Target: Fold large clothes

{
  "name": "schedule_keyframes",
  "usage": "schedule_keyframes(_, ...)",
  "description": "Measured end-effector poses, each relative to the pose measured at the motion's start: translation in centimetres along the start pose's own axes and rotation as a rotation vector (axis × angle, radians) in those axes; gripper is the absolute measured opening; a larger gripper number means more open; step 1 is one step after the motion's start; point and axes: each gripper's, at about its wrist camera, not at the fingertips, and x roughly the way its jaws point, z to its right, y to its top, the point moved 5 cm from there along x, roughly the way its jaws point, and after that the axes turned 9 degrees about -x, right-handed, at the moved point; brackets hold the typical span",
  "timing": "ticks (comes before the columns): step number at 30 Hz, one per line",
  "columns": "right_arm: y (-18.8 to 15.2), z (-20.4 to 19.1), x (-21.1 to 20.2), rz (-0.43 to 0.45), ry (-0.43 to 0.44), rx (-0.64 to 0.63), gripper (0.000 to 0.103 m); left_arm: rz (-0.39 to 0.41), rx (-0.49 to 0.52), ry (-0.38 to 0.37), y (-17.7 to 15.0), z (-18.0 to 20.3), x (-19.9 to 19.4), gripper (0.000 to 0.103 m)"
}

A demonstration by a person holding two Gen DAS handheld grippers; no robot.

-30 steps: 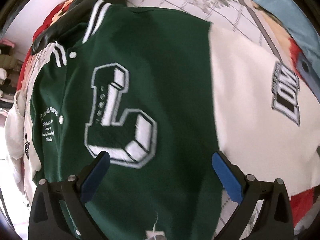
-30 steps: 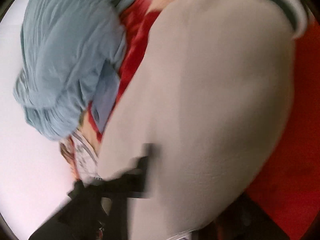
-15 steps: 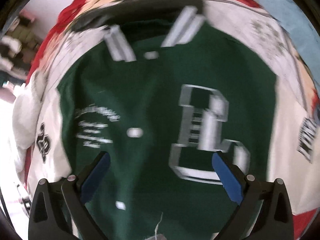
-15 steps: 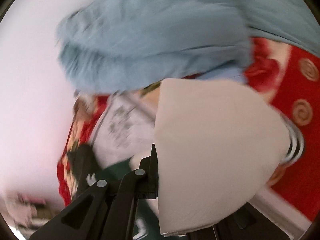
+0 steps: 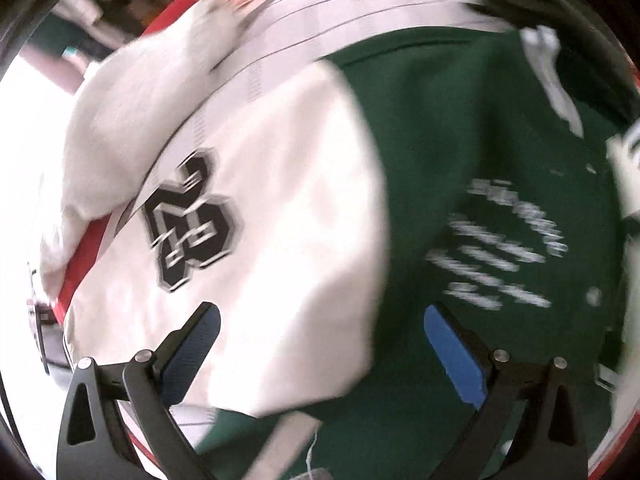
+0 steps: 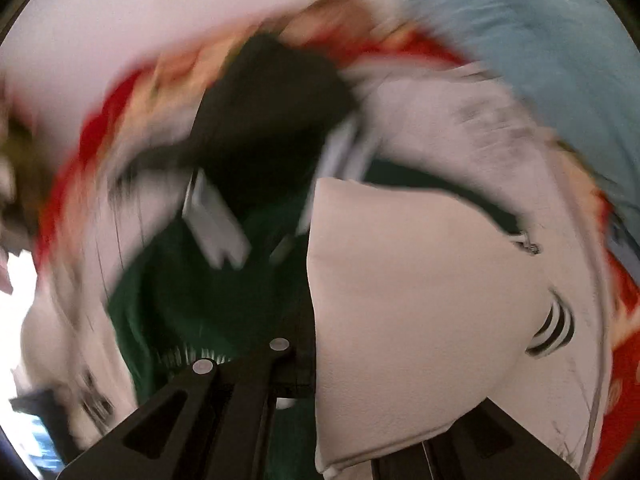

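The right gripper (image 6: 312, 364), jaws beginning to part, is clamped on the white sleeve (image 6: 420, 300), carried over the green jacket (image 5: 460, 140) mid-frame; the left gripper (image 5: 320, 344) is held apart, empty. Release is judged next.

One varsity jacket (image 5: 460, 140) — two sleeves, two grippers — one blue cloth (image 6: 540, 48)

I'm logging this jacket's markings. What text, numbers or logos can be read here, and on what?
Black-and-white patch on the white sleeve: interlocked block characters, too blurred to read.
White script lines on the green jacket body: too blurred to read.
Right wrist view: no text visible.
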Motion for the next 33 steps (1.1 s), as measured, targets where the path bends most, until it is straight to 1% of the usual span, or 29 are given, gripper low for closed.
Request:
schedule_keyframes(1, -0.5, -1.7, 1.6, -0.064, 0.005, -0.052, 0.01, -0.009, -0.018, 0.003, 0.2, -1.2, 0.4, 0.103)
schedule_keyframes(2, -1.2, -4.1, 2.5, -0.094, 0.002, -0.123, 0.021, -0.014, -0.034, 0.004, 0.3, -2.1, 0.7, 0.103)
schedule_keyframes(3, -1.6, -6.0, 2.0, -0.064, 0.017, -0.175, 0.032, -0.015, -0.045, 0.004, 0.4, -2.8, 0.8, 0.103)
schedule_keyframes(4, -1.9, -7.1, 1.2, -0.035, 0.035, -0.2, 0.039, -0.016, -0.057, 0.0, 0.5, -3.6, 0.9, 0.103)
schedule_keyframes(5, -2.3, -8.6, -0.1, 0.001, 0.075, -0.224, 0.051, -0.018, -0.065, -0.005, 0.6, -4.1, 1.0, 0.103)
schedule_keyframes(6, -2.7, -9.3, -1.0, 0.018, 0.114, -0.223, 0.057, -0.024, -0.075, -0.015, 0.6, -4.6, 1.0, 0.103)
schedule_keyframes(8, -3.5, -10.3, -2.0, 0.03, 0.199, -0.214, 0.061, -0.037, -0.09, -0.038, 0.6, -5.4, 1.0, 0.103)
schedule_keyframes(11, -4.7, -11.7, -1.8, -0.018, 0.251, -0.283, 0.063, -0.036, -0.095, -0.042, 0.4, -6.0, 0.7, 0.103)
schedule_keyframes(12, -4.9, -11.9, -2.0, -0.036, 0.259, -0.302, 0.063, -0.037, -0.097, -0.046, 0.4, -6.3, 0.6, 0.103)
schedule_keyframes(13, -4.8, -11.2, -2.1, -0.045, 0.246, -0.292, 0.063, -0.036, -0.098, -0.045, 1.0, -6.7, 0.8, 0.103)
schedule_keyframes(14, -4.7, -10.0, -2.0, -0.061, 0.235, -0.233, 0.063, -0.033, -0.098, -0.044, 1.1, -6.9, 0.9, 0.103)
schedule_keyframes(16, -4.9, -6.8, -2.1, -0.093, 0.255, -0.055, 0.063, -0.028, -0.103, -0.042, 1.3, -7.3, 1.0, 0.103)
schedule_keyframes(17, -5.2, -5.2, -2.2, -0.112, 0.285, 0.044, 0.063, -0.027, -0.107, -0.042, 1.2, -7.6, 1.2, 0.103)
schedule_keyframes(18, -5.4, -4.3, -1.9, -0.129, 0.316, 0.111, 0.063, -0.033, -0.111, -0.045, 1.3, -7.7, 1.4, 0.103)
schedule_keyframes(20, -7.2, -1.8, -1.5, -0.188, 0.421, 0.304, 0.063, -0.038, -0.116, -0.048, 1.6, -8.1, 1.9, 0.103)
schedule_keyframes(21, -7.7, -1.2, -1.2, -0.201, 0.445, 0.361, 0.064, -0.037, -0.116, -0.048, 1.8, -8.1, 2.1, 0.103)
schedule_keyframes(23, -10.0, 0.0, -0.8, -0.249, 0.495, 0.482, 0.066, -0.036, -0.116, -0.051, 2.2, -8.4, 2.5, 0.103)
schedule_keyframes(24, -10.8, 0.4, -0.7, -0.248, 0.523, 0.528, 0.066, -0.034, -0.118, -0.052, 2.4, -8.4, 2.6, 0.103)
schedule_keyframes(25, -11.4, 0.5, -0.8, -0.231, 0.541, 0.563, 0.066, -0.033, -0.116, -0.052, 2.8, -8.2, 2.5, 0.103)
schedule_keyframes(27, -12.4, 1.7, -1.8, -0.147, 0.577, 0.656, 0.066, -0.033, -0.116, -0.055, 3.5, -8.4, 2.8, 0.103)
schedule_keyframes(30, -12.6, 2.8, -2.3, -0.064, 0.602, 0.732, 0.066, -0.029, -0.115, -0.054, 4.5, -8.5, 3.2, 0.103)
schedule_keyframes(31, -12.4, 3.4, -2.5, -0.022, 0.618, 0.765, 0.066, -0.028, -0.116, -0.054, 4.6, -8.6, 3.0, 0.103)
schedule_keyframes(32, -11.9, 3.5, -2.7, 0.03, 0.613, 0.782, 0.057, -0.027, -0.117, -0.053, 4.6, -8.6, 3.0, 0.103)
schedule_keyframes(33, -11.2, 3.5, -2.9, 0.049, 0.566, 0.761, 0.031, -0.026, -0.118, -0.051, 4.8, -8.7, 3.1, 0.103)
